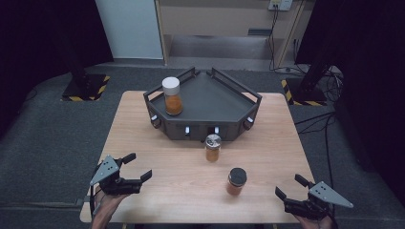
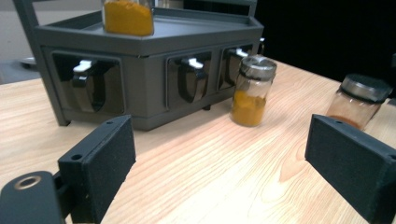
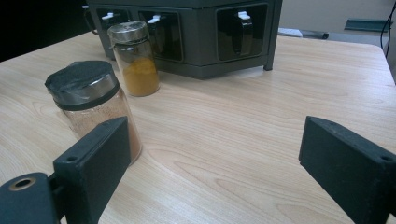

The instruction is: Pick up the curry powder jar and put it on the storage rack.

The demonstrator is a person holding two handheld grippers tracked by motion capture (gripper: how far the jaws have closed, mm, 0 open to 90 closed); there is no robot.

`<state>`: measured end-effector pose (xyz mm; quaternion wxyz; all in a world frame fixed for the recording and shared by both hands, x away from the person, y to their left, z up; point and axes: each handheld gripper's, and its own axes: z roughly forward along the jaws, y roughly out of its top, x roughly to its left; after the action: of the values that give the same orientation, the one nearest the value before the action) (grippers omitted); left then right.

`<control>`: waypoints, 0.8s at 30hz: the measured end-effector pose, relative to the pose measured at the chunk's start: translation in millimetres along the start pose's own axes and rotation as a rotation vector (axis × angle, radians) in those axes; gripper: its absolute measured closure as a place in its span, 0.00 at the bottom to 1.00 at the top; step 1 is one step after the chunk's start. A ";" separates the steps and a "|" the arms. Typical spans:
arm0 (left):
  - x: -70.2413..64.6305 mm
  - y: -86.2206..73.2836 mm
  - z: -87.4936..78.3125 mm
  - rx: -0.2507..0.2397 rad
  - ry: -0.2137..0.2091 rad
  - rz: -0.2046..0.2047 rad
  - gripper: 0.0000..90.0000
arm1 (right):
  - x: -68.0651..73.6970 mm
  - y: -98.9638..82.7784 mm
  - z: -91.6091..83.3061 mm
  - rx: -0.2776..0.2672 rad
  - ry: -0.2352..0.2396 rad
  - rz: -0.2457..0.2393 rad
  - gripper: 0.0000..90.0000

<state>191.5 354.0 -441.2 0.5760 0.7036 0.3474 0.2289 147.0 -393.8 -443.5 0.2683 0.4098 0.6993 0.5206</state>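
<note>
A dark grey angular rack [image 1: 224, 125] [image 2: 154, 70] [image 3: 201, 51] stands at the back middle of the wooden table. On its top shelf is a white-capped jar of orange powder [image 1: 172, 97] [image 2: 128, 17]. In front of the rack stands a small silver-lidded jar of yellow powder [image 1: 213, 148] [image 2: 251, 92] [image 3: 135, 58]. Closer to me is a black-lidded jar of brownish powder [image 1: 236, 181] [image 2: 359, 100] [image 3: 93, 105]. My left gripper [image 1: 137, 167] [image 2: 224, 158] is open near the table's front left, with bare wood between its jaws. My right gripper [image 1: 290, 186] [image 3: 215, 158] is open at the front right, the black-lidded jar just beyond its left jaw.
The table [image 1: 157, 148] ends close behind both grippers at the front edge. The rack's front faces carry hooks with white tips [image 2: 191, 77]. Dark floor, stands with striped bases [image 1: 86, 88] and cables [image 1: 315, 119] surround the table.
</note>
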 end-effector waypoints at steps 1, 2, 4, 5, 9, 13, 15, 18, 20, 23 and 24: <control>0.3 -1.7 -0.9 0.002 -0.001 -0.002 0.08 | 0.1 0.0 -0.1 0.000 -0.001 -0.001 0.10; -0.3 -3.0 -1.9 0.006 0.006 -0.001 0.08 | 0.2 0.0 -0.2 -0.001 -0.001 0.000 0.10; -0.3 -6.7 -3.9 0.006 0.012 -0.006 0.08 | 0.0 -0.1 -0.1 -0.001 -0.001 0.000 0.10; -0.6 -8.4 -5.0 0.007 0.017 -0.003 0.08 | 0.0 -0.1 0.0 -0.001 -0.001 -0.001 0.10; -1.2 -14.6 -8.3 0.007 0.025 -0.002 0.08 | 0.1 0.0 0.0 0.000 -0.001 -0.001 0.10; -1.7 -19.9 -10.8 0.008 0.035 -0.006 0.08 | 0.0 0.0 -0.1 -0.001 0.001 -0.003 0.10; -2.6 -21.1 -11.4 0.011 0.043 -0.002 0.08 | 0.0 0.0 0.1 -0.001 0.002 -0.004 0.10; -1.7 -24.3 -12.2 0.014 0.041 -0.013 0.08 | 0.1 -0.1 0.0 -0.002 0.002 -0.006 0.10; -1.3 -26.9 -12.1 0.023 0.041 -0.019 0.08 | 0.2 -0.2 -0.3 -0.003 0.002 -0.007 0.10; -0.4 -29.3 -12.0 0.034 0.046 -0.023 0.08 | 0.0 -0.3 -0.4 -0.004 0.003 -0.005 0.10; 0.9 -30.2 -12.2 0.031 0.043 -0.029 0.08 | 0.0 -0.2 -0.5 -0.004 0.003 -0.005 0.10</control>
<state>176.5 365.5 -467.8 0.5606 0.7023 0.3734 0.2305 146.5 -394.0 -443.6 0.2695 0.4067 0.6999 0.5217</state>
